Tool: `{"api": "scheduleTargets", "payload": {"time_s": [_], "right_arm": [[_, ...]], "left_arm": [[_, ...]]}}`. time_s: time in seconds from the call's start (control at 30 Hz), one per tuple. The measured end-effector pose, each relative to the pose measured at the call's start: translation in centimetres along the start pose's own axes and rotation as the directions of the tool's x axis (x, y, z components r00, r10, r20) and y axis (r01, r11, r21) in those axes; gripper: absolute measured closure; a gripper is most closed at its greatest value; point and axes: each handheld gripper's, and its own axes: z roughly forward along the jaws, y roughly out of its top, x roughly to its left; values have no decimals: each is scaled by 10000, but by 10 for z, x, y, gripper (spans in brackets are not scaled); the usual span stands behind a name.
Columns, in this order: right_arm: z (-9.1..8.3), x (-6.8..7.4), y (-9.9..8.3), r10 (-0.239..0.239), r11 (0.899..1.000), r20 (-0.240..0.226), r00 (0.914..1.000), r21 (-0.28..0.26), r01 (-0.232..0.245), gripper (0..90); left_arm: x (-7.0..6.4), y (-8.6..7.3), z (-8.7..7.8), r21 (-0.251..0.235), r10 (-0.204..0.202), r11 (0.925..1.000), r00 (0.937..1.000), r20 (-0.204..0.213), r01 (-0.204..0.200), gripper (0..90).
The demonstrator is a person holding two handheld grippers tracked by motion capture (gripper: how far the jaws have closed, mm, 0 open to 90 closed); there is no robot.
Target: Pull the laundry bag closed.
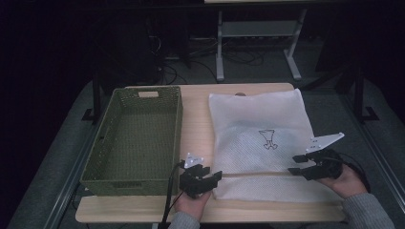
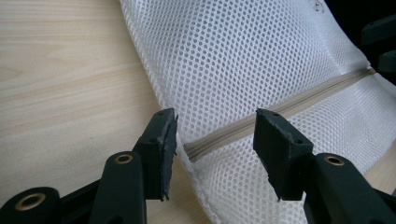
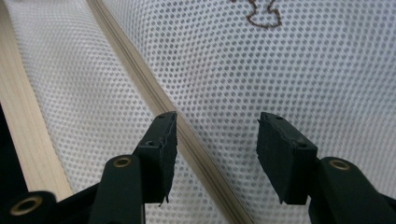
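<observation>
Lying flat on the right half of the counter (image 1: 196, 102), a white mesh laundry bag (image 1: 260, 129) with a small dark drawing near its middle; sitting beside it on the left, an olive woven basket (image 1: 98, 162), nothing visible inside.

Hovering at the bag's near-left corner, the left gripper (image 1: 203, 180), jaws released and parted, straddling the left end of the beige zipper (image 2: 280, 109) without gripping it. Hovering over the bag's near-right edge, the right gripper (image 1: 308, 163), jaws likewise spread wide, the zipper line running just past one jaw in the right gripper view, mesh beneath, nothing pinched.

Judging from this, hardly begun: bag untouched and unfolded, zipper apparently shut along the visible stretch, basket waiting. Probably still ahead: taking hold of the bag at both near corners, then lifting, folding or moving it toward the basket.

Hard to make out: the zipper pull, not spotted anywhere along the seam; whether the bag is holding anything; the dark room behind the counter. Cut off: both forearms at the bottom edge.
</observation>
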Motion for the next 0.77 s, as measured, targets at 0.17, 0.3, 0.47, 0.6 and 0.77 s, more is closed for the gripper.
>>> {"api": "scheduleTargets", "payload": {"time_s": [0.17, 0.3, 0.47, 0.6, 0.77], "right_arm": [[6, 6, 6, -131, 9999, -103, 9999, -42, 131, 456], [8, 9, 9, -198, 9998, -180, 9996, -66, 197, 451], [13, 14, 14, -351, 9994, -267, 9990, -74, 349, 440], [17, 19, 18, -429, 9991, -352, 9985, -68, 427, 428], [21, 25, 23, -583, 9983, -453, 9973, -88, 580, 415]], "left_arm": [[-1, 3, -3, -118, 208, 9997, 9998, 78, -207, 490], [-2, 5, -5, -199, 373, 9991, 9991, 177, -370, 487], [-2, 7, -7, -254, 528, 9983, 9983, 226, -522, 478], [-2, 7, -8, -264, 611, 9978, 9978, 243, -605, 473], [-2, 6, -8, -235, 708, 9973, 9971, 295, -701, 465]]}}
